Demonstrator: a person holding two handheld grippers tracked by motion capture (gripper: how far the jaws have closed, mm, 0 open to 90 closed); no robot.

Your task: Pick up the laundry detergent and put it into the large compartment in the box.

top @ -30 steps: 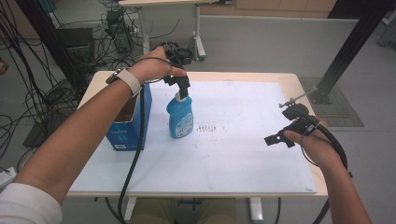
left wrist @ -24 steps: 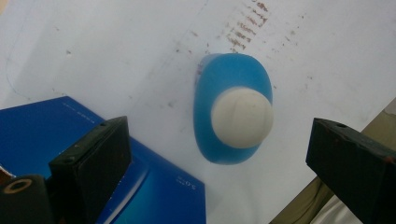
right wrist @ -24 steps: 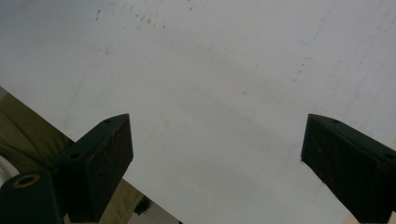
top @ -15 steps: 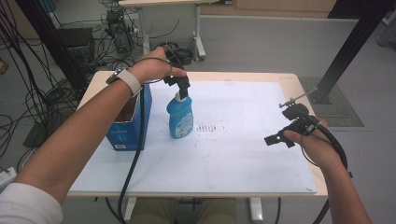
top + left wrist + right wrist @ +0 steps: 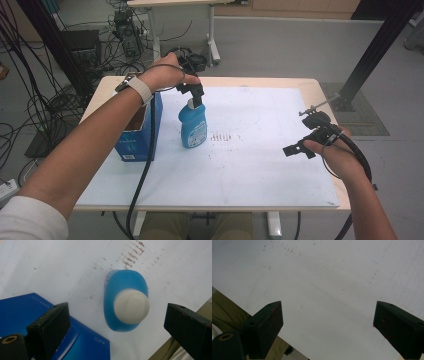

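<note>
A blue bottle [image 5: 193, 127] with a white cap [image 5: 131, 305] stands upright on the white table top [image 5: 250, 170], left of the middle. My left gripper [image 5: 192, 92] hangs just over its top, pointing down. In the left gripper view the left gripper [image 5: 117, 312] is open, its jaws wide on either side of the cap and clear of it. My right gripper [image 5: 302, 134] hovers open over the right part of the table; in the right gripper view the right gripper [image 5: 327, 310] has nothing but bare table between its jaws.
A blue carton [image 5: 135, 142] with an open top stands just left of the bottle, also seen as the blue carton [image 5: 25, 307] beside the left jaw. Faint brown marks [image 5: 225, 136] lie mid-table. Cables and another table's legs [image 5: 212, 30] stand behind the far edge.
</note>
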